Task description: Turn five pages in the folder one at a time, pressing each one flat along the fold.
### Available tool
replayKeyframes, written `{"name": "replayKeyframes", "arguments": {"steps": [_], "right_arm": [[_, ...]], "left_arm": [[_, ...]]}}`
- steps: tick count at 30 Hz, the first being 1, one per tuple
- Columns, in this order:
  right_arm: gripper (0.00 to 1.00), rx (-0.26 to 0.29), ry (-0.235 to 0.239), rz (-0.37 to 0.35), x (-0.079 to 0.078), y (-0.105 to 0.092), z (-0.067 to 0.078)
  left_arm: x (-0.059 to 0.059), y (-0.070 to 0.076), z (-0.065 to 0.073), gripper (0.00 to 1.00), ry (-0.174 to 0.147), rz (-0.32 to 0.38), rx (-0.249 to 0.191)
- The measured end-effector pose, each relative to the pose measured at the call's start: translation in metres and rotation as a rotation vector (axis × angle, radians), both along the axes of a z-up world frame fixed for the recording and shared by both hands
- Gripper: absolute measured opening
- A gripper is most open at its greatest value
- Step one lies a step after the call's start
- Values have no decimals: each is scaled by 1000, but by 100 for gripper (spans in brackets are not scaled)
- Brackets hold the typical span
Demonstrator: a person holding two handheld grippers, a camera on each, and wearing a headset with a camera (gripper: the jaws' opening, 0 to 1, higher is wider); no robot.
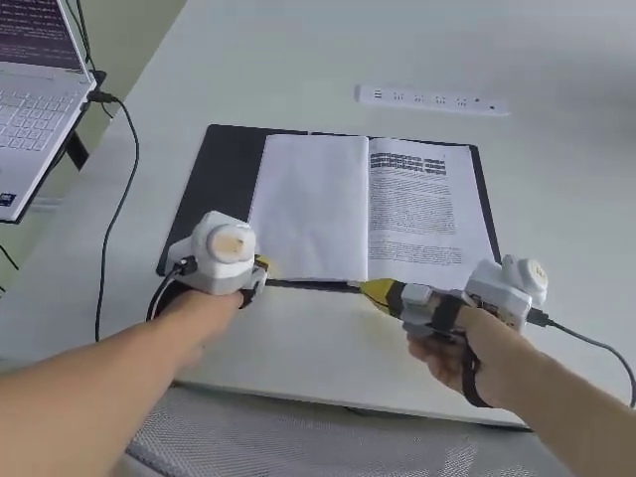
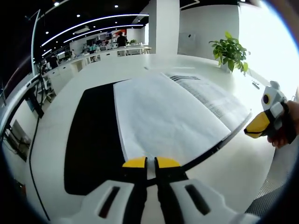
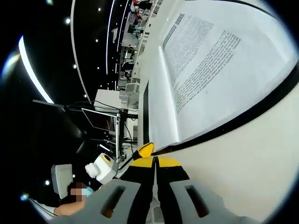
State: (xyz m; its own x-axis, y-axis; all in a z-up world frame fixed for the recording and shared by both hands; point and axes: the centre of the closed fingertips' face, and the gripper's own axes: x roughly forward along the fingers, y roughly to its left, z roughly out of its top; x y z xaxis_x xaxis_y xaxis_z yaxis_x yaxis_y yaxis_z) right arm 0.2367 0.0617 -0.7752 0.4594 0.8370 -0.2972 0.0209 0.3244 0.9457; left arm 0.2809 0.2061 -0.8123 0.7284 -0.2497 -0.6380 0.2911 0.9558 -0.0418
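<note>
The folder (image 1: 221, 179) lies open and flat on the white table (image 1: 298, 343) ahead of me, black cover showing at the left. The left page (image 1: 308, 204) is blank. The right page (image 1: 422, 214) has a dark heading block and lines of print, too small to read. My left gripper (image 2: 151, 162) is at the blank page's near edge, fingers pinched to a thin slit; whether they nip the paper, I cannot tell. My right gripper (image 3: 154, 162) hovers just off the folder's near edge by the fold, fingers clenched together on nothing. Beyond is a power strip (image 1: 432, 99), and far left a laptop (image 1: 30, 99) and its cable (image 1: 117, 209).
</note>
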Motion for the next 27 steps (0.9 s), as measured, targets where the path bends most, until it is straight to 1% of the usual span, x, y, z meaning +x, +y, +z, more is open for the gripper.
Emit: {"name": "replayKeyframes", "arguments": {"steps": [1, 3, 4, 6, 7, 9, 11, 12, 13, 15, 17, 18, 19, 20, 22, 23, 24, 25, 26, 27], "right_arm": [[0, 0, -6, -9, 0, -2, 3], [1, 5, 1, -30, 1, -8, 6], [2, 11, -5, -41, 2, -10, 9], [6, 9, -10, -52, 0, -15, 15], [8, -3, -17, -60, 2, -21, 15], [10, -17, -39, -73, 3, -27, 19], [10, -14, -43, -90, 3, -35, 24], [11, -12, -58, -104, 5, -40, 28], [11, -13, -61, -110, 5, -43, 30], [13, -31, -77, -122, 6, -51, 34], [14, -53, -105, -129, 7, -60, 41], [14, -62, -114, -129, 7, -64, 43], [15, -79, -124, -134, 6, -69, 46], [15, -85, -134, -138, 6, -73, 49], [15, -102, -163, -133, 4, -80, 57], [15, -116, -177, -129, 2, -83, 61], [16, -131, -189, -131, 2, -86, 64], [17, -167, -223, -129, 1, -92, 69], [18, -187, -245, -130, 1, -96, 74], [19, -213, -278, -128, -1, -101, 82]], "left_arm": [[-5, 0, 1, 5, 9, -2, -6], [-15, -1, 3, 5, 23, -19, 3], [-16, 0, 3, 4, 32, -28, 8], [-21, 1, 4, 6, 40, -33, 1], [-25, 1, 7, 7, 42, -37, -4], [-30, 0, 13, 7, 33, -47, -7], [-34, 2, 19, 9, 30, -46, -22], [-36, 2, 22, 9, 30, -43, -31], [-39, 4, 25, 9, 29, -40, -31], [-44, 9, 28, 10, 39, -35, -36], [-49, 12, 36, 11, 38, -23, -63], [-50, 12, 40, 12, 35, -20, -73], [-51, 12, 49, 13, 10, -22, -88], [-51, 12, 51, 14, 3, -26, -92], [-53, 14, 65, 16, -14, -32, -112], [-54, 14, 68, 19, -18, -35, -114], [-55, 15, 75, 21, -31, -39, -122], [-55, 16, 80, 23, -37, -38, -130], [-56, 17, 87, 25, -45, -36, -143], [-55, 17, 93, 25, -62, -38, -152]]}}
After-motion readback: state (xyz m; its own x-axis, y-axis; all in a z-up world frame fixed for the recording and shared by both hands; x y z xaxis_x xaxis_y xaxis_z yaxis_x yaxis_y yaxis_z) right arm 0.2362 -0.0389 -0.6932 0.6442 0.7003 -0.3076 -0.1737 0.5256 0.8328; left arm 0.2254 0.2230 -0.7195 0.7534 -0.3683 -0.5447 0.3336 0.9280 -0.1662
